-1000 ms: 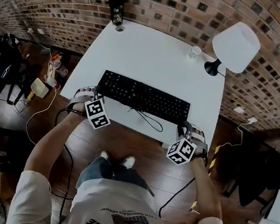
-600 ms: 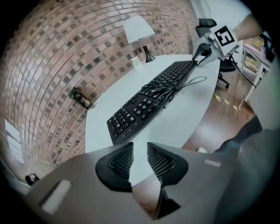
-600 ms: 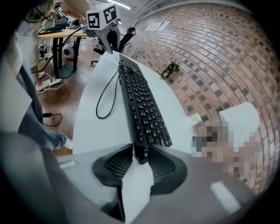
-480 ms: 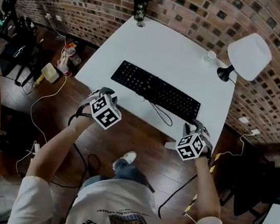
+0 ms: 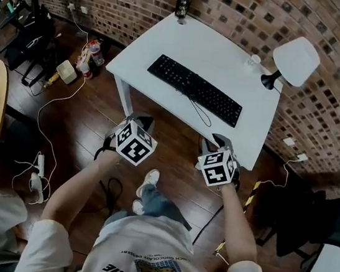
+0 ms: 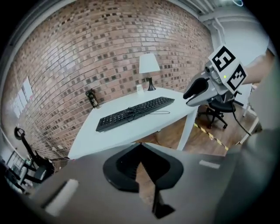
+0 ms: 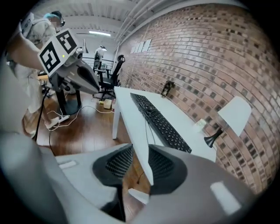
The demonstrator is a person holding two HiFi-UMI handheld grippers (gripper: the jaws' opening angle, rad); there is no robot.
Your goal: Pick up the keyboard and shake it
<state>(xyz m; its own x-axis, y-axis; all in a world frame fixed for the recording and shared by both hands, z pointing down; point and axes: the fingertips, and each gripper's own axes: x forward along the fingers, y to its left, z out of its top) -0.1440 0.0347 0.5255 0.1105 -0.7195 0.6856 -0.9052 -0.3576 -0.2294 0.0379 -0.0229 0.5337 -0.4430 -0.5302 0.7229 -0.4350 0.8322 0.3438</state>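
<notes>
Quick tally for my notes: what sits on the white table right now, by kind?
Keyboard: 1
Lamp: 1
Small clear cup: 1
Dark container: 1
Total: 4

Around the keyboard [image 5: 194,90] the worktop [image 5: 189,47] lies bare: clear strips at both its ends and a broad one behind. Its cable [image 5: 198,112] loops toward the near edge. The lamp [image 5: 295,59] and a small cup [image 5: 253,60] crowd the far right corner; a dark container [image 5: 185,3] stands far left.
</notes>
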